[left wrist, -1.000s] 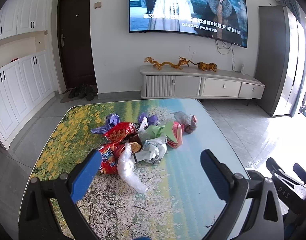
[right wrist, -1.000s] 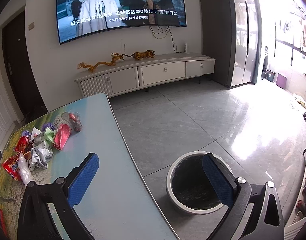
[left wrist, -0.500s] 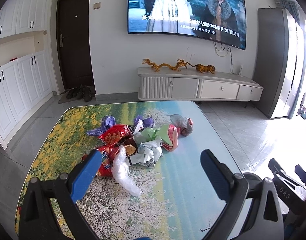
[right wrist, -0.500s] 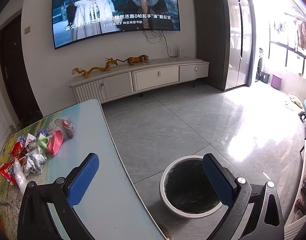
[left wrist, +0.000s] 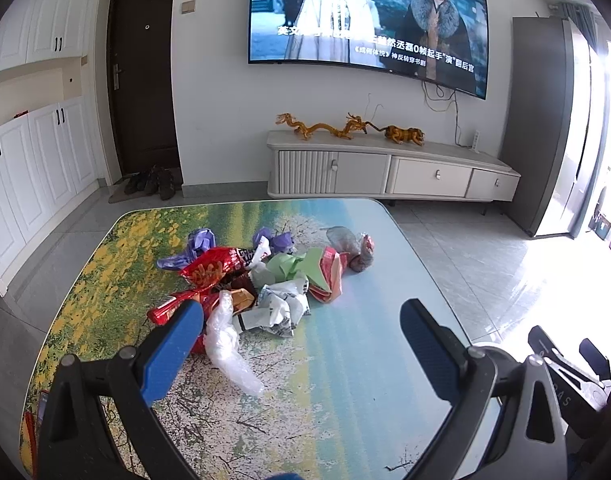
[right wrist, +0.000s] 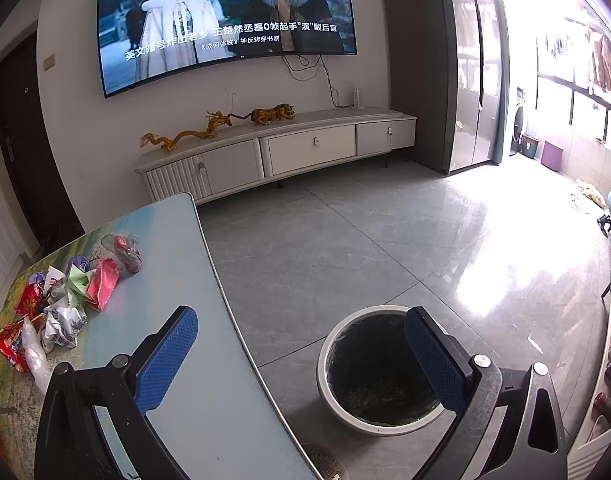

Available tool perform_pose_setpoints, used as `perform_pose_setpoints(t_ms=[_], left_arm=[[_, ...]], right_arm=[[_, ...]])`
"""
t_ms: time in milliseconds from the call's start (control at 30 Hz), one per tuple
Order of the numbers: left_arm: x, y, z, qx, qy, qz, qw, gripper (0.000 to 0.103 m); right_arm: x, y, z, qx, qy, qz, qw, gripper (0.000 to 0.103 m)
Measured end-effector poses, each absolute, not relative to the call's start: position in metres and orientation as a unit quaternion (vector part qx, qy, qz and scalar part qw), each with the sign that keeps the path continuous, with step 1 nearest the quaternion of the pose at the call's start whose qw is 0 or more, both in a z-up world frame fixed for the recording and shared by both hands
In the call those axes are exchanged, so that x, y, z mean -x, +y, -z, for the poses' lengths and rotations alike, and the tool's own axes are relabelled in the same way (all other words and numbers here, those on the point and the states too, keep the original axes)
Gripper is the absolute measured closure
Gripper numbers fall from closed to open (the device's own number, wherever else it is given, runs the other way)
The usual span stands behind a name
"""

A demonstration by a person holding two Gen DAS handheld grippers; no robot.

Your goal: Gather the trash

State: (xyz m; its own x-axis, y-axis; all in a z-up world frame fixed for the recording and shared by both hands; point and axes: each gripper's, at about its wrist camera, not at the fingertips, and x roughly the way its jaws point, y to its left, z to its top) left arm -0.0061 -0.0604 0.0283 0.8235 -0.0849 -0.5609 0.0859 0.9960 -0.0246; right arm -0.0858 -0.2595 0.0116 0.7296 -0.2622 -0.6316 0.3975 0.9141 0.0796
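While both grippers hang above the table (left wrist: 345, 380), neither one holds anything. Closest to me, the left gripper (left wrist: 301, 316) has its blue-padded jaws spread wide over the printed tabletop, with the near end of the trash heap showing between them. The right gripper (right wrist: 301, 320) is likewise spread wide and empty; it sits over the table's right edge, one finger above the tabletop and the other in front of the round bin (right wrist: 381, 368) standing on the floor just beside the table. The bin has a pale rim and a dark inside.

A little farther on, the trash lies bunched in the middle of the table. A clear plastic bag (left wrist: 229, 348) trails nearest the left gripper, touching a crumpled white wrapper (left wrist: 281, 308). Red snack bags (left wrist: 213, 268) lie to the left of that, a green paper (left wrist: 297, 264) and a pink-red packet (left wrist: 329, 272) sit behind it, and purple wrappers (left wrist: 201, 240) rest at the far side. One clear bag with something red in it (left wrist: 357, 248) lies at the right end of the heap.

Beyond the table, a low white cabinet (left wrist: 385, 168) stands against the wall with gold dragon figures (left wrist: 321, 126) on top, under a wall-mounted television (left wrist: 365, 20). A dark door (left wrist: 143, 72) stands to the left.
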Motion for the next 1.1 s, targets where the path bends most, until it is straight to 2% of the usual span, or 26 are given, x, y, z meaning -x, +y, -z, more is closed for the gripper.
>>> perform_pose_setpoints(t_ms=[1100], left_arm=[[0.000, -0.057, -0.025, -0.009, 0.293, 0.036, 0.956, 0.004]], right_arm=[[0.079, -0.236, 0.003, -0.106, 0.318, 0.198, 0.921, 0.000]])
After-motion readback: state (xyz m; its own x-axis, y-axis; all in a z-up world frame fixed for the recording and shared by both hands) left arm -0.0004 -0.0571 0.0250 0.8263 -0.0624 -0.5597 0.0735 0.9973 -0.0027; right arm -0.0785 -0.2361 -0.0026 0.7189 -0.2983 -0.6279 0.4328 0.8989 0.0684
